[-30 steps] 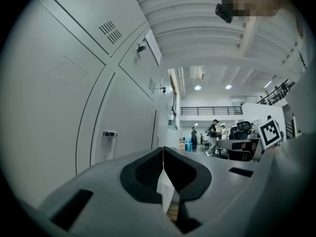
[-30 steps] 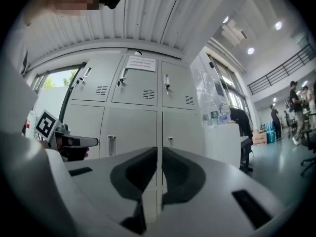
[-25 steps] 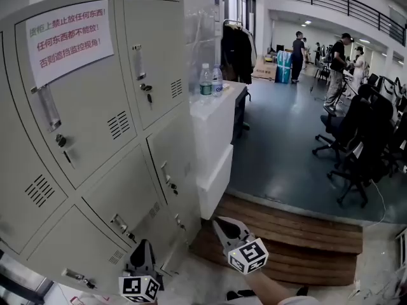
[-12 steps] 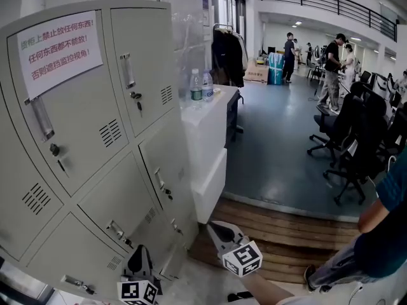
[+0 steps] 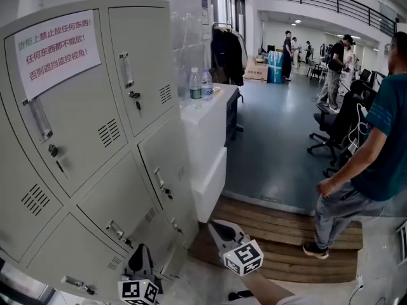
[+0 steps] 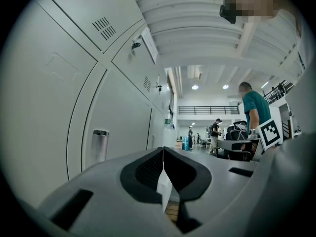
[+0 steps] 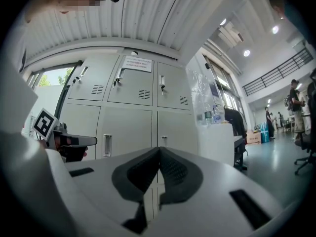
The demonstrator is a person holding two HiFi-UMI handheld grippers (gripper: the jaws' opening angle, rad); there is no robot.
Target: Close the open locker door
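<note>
A bank of grey metal lockers fills the left of the head view, with a white paper notice on an upper door. Every door I can see lies flush with its frame. My left gripper is low down, close in front of the bottom lockers, jaws shut and empty. In the left gripper view the left gripper points along a lower door with a metal handle. My right gripper hangs a little right of the lockers' corner, shut on nothing. In the right gripper view the right gripper faces the lockers.
White boxes with water bottles on top stand against the lockers' right side. A wooden step lies beyond. A person in a teal shirt stands at the right, near office chairs. More people stand far back.
A person in a teal shirt has walked into the right of the head view. The view shifted slightly left; both grippers stay almost where they were.
</note>
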